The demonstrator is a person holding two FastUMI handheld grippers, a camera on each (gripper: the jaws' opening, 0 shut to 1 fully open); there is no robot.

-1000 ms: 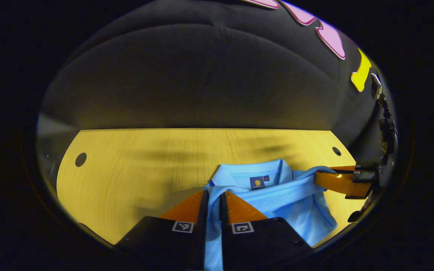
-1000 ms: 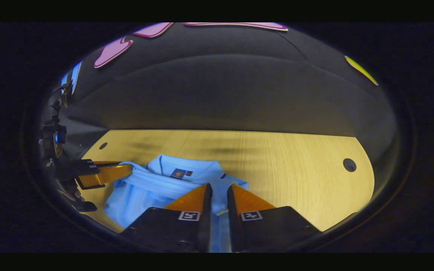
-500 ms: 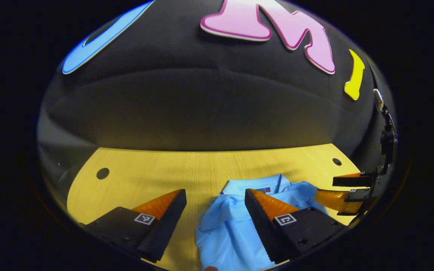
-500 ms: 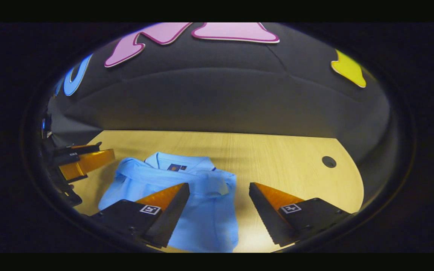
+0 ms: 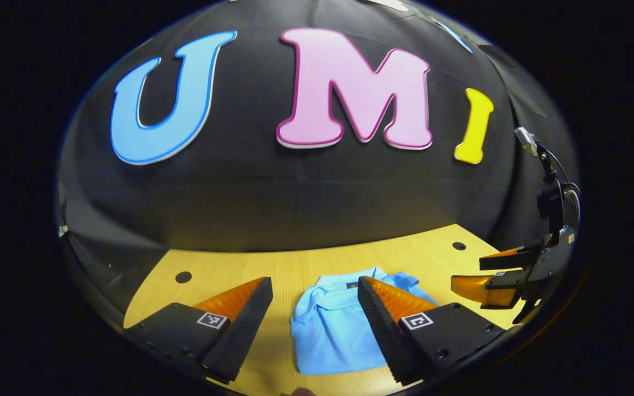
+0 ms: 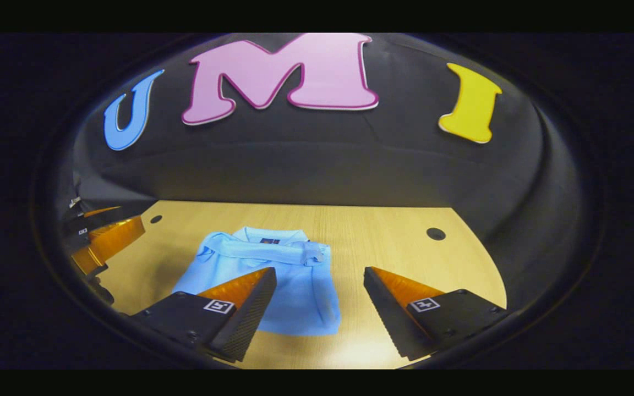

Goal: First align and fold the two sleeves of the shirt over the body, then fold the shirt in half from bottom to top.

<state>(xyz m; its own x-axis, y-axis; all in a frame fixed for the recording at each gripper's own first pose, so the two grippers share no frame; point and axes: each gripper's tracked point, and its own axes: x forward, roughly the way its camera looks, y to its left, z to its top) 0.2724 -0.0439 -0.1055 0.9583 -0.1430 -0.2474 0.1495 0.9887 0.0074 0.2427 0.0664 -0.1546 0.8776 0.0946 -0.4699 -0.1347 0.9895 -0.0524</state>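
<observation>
Wooden table | folded blue shirt lying on it | both grippers' jaws apart, empty

a light wooden table carries a folded blue shirt lying flat on it.

A light wood-grain tabletop stands against a black cloth wall. Round holes mark its far corners.
</observation>
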